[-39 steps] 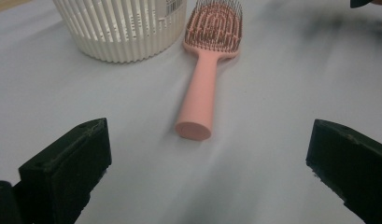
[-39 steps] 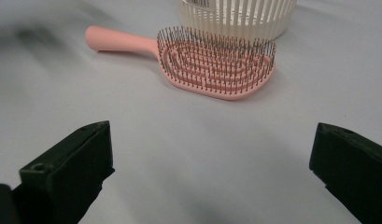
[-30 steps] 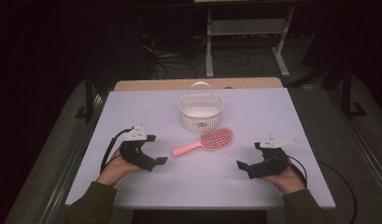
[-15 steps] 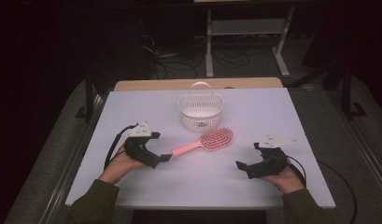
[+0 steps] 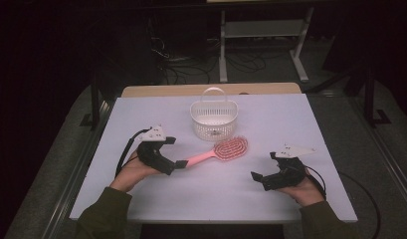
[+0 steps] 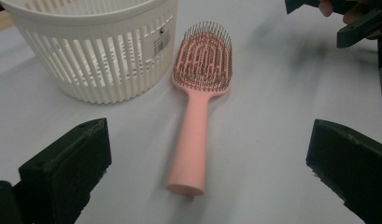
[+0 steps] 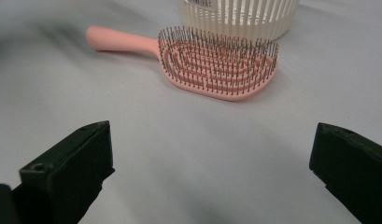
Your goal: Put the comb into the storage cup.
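Left gripper (image 5: 180,163): its fingers (image 6: 67,161) are spread wide and hold nothing. In the left gripper view they stand at the lower left and lower right of the frame, with the butt of the hairbrush (image 6: 194,126) handle lying on the tabletop (image 6: 272,93) between them, clear of both. This placement suggests the approach to a grasp on the handle: the handle is the narrowest, smoothest part of the brush and fits between the spread fingers.

Right gripper (image 5: 257,177): its fingers (image 7: 69,168) are likewise spread and empty. In the high view it rests in the lower right of the frame, well apart from the hairbrush (image 5: 218,151). In the right gripper view the brush head (image 7: 219,67) lies ahead in the upper middle of the frame, so this gripper appears to be on standby.

Hairbrush: pink plastic with a matt finish. The handle is a straight, rounded bar; the head is an oval paddle with curved open slots and rows of thin dark pins facing upward. It lies flat at the centre of the high view, the handle end toward the left gripper and the head just beside the basket (image 5: 214,119).

Basket: white plastic, round to oval, with vertically slotted walls, a solid rim and an arched carry handle. A small label is fixed to its wall. It stands upright above the brush in the high view.

Tabletop: pale, smooth, matt sheet.
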A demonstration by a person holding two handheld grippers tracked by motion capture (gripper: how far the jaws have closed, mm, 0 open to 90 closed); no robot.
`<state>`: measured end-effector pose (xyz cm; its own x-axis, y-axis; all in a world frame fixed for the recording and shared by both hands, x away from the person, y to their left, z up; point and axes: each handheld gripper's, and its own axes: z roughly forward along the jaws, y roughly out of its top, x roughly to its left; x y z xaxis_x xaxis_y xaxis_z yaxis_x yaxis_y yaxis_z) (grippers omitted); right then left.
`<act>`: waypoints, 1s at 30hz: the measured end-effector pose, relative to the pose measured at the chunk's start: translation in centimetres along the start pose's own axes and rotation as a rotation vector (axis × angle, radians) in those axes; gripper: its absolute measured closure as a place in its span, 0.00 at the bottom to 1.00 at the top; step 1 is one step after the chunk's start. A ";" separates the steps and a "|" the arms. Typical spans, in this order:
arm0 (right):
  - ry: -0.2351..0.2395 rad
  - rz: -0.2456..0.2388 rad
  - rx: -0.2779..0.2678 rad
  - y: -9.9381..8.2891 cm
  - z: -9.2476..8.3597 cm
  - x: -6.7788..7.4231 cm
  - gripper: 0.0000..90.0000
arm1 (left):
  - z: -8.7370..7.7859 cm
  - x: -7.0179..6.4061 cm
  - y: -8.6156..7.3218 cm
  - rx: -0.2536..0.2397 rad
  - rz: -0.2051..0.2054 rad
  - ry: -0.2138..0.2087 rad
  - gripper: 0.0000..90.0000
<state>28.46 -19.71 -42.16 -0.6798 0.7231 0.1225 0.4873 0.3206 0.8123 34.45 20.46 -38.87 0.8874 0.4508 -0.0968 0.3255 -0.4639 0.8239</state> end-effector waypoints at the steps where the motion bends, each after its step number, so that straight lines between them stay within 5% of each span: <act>1: 0.001 0.001 0.000 0.0 0.0 0.0 0.00 | 0.1 0.0 0.1 0.003 0.004 -0.001 0.00; 30: 0.009 0.000 -0.001 0.0 0.1 0.0 0.00 | 3.4 -0.3 3.1 0.016 0.061 -0.047 0.00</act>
<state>28.56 -19.68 -42.20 -0.6845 0.7178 0.1273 0.4865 0.3197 0.8131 36.33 16.26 -38.15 0.9201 0.3849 -0.0729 0.2749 -0.5017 0.8202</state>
